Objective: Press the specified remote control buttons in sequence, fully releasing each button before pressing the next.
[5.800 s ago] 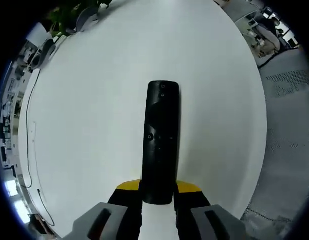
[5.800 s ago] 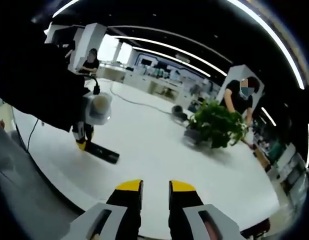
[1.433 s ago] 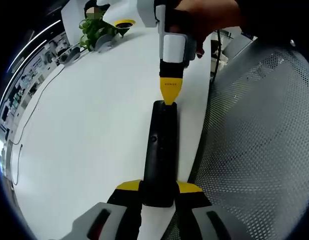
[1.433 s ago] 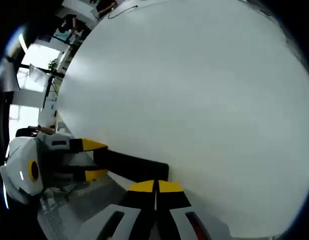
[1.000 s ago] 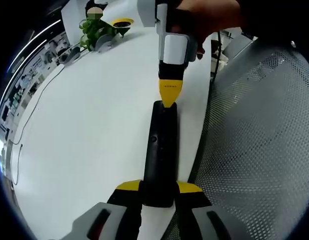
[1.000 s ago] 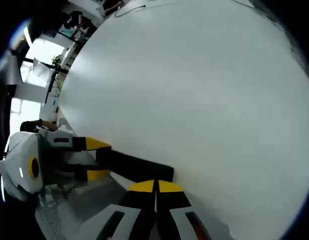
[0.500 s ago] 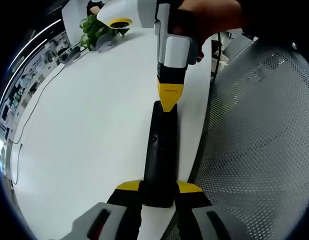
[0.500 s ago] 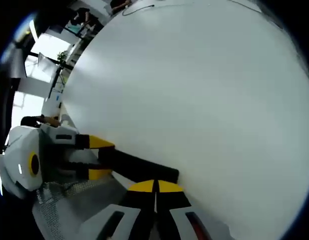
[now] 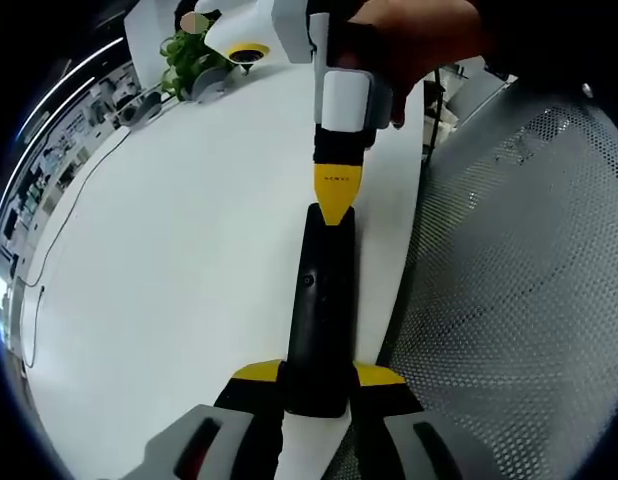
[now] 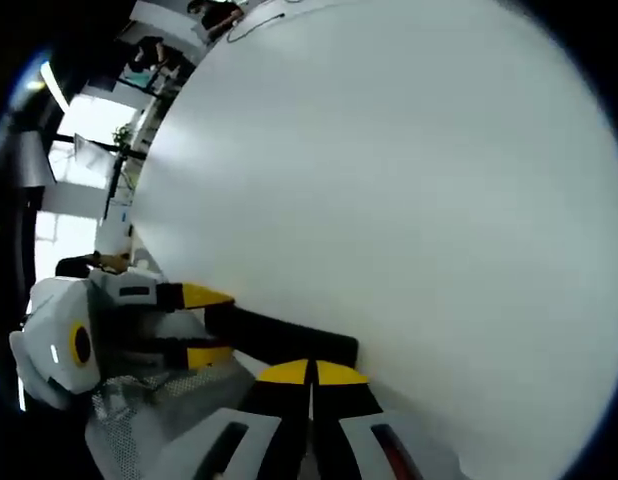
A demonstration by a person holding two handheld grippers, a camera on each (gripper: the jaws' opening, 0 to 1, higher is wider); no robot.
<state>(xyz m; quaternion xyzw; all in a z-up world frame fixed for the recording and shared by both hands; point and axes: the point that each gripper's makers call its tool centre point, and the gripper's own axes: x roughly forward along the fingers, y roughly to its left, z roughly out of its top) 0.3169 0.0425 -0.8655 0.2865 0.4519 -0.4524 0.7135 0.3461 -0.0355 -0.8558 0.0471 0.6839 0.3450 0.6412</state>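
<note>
Left gripper (image 9: 317, 378): yellow-tipped jaws closed against both sides of the near end of the long black remote control (image 9: 321, 300).
Right gripper (image 9: 335, 208): reaches in from the far side, yellow tips pressed together, touching the remote's far end.
Hand (image 9: 414, 35): wraps the right gripper's white body.

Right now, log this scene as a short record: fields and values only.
remote: black, long, lying on the white table
left tongs: shut on the remote's near end
right tongs: shut, yellow tips on the remote's far end
plant: at the far table edge
mesh: grey, beside the table
</note>
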